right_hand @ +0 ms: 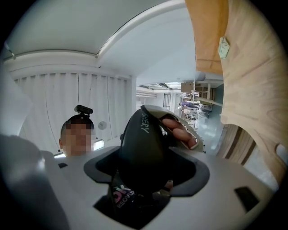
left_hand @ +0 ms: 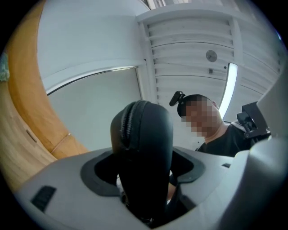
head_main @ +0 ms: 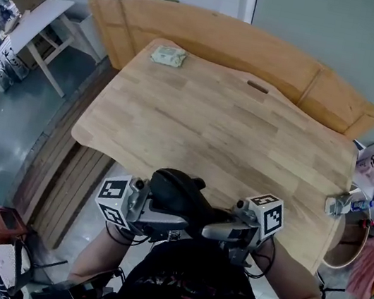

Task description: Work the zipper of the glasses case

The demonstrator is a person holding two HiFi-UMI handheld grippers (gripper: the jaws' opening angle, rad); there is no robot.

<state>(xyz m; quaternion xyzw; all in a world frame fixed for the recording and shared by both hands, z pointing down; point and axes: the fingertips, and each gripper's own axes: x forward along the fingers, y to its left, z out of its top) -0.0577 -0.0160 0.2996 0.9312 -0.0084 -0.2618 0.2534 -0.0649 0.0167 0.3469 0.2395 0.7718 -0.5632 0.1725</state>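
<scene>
A black zippered glasses case [head_main: 176, 188] is held in the air over the table's near edge, close to the person's body. My left gripper [head_main: 168, 215] and right gripper [head_main: 212, 228] face each other, and each holds one end of it. In the left gripper view the case [left_hand: 144, 152] fills the space between the jaws, and its zipper track [left_hand: 125, 128] runs over the rounded top. In the right gripper view the case [right_hand: 144, 148] stands between the jaws. Its far side gapes, showing grey lining and something pink [right_hand: 180, 130] inside.
The wooden table [head_main: 226, 131] stretches ahead, with a small pale green packet [head_main: 168, 55] at its far side and a slot [head_main: 258, 87] near the far edge. A small grey device [head_main: 340, 204] sits at the right edge. A curved wooden board [head_main: 214, 35] lies behind.
</scene>
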